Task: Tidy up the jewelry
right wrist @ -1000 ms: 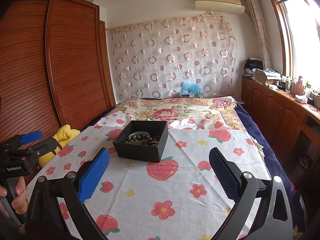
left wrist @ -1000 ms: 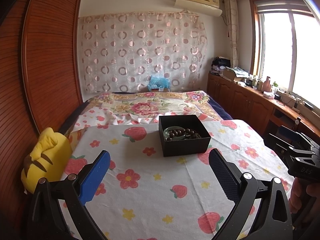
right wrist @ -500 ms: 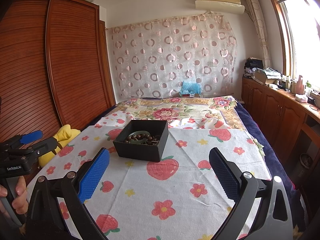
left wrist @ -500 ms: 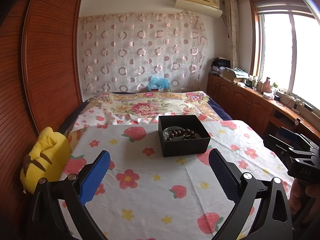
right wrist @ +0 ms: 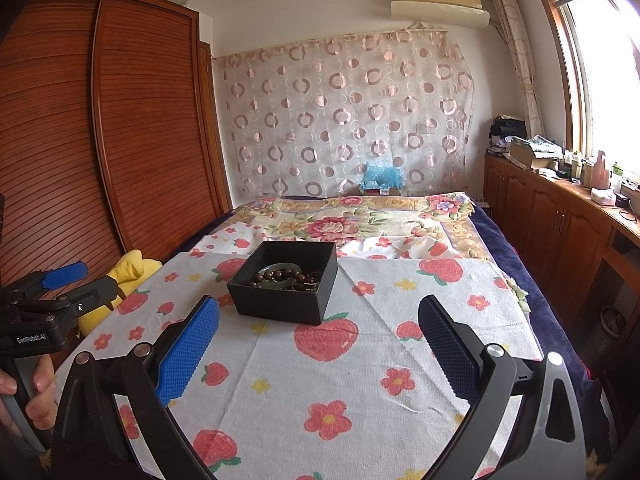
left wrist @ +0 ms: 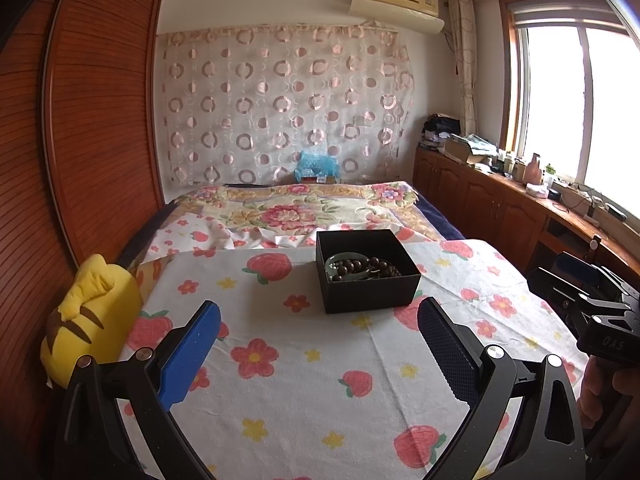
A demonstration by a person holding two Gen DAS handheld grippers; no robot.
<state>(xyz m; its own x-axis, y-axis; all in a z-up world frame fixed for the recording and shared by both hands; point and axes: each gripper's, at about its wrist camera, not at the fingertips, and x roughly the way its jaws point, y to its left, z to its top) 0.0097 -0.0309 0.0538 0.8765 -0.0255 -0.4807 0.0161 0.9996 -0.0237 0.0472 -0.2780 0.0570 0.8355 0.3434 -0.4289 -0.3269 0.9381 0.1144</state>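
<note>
A black open box point(left wrist: 370, 296) sits on the strawberry-print cloth point(left wrist: 304, 360) on the bed. Inside it lie a green bangle point(left wrist: 347, 259) and brown bead bracelets point(left wrist: 368, 270). The box point(right wrist: 280, 304), bangle point(right wrist: 280, 269) and beads point(right wrist: 276, 278) also show in the right wrist view. My left gripper point(left wrist: 318, 322) is open and empty, well short of the box. My right gripper point(right wrist: 318, 322) is open and empty, also short of the box. Each gripper shows at the edge of the other's view: the right one point(left wrist: 560, 284), the left one point(right wrist: 80, 280).
A yellow plush toy point(left wrist: 92, 312) lies at the bed's left edge by the wooden wardrobe point(left wrist: 80, 120). A floral blanket point(left wrist: 296, 208) covers the far bed. Wooden cabinets point(left wrist: 500, 208) with clutter run along the right under the window.
Both grippers have stayed open and almost still. The views shift only very slightly; the box and jewelry have not moved.
</note>
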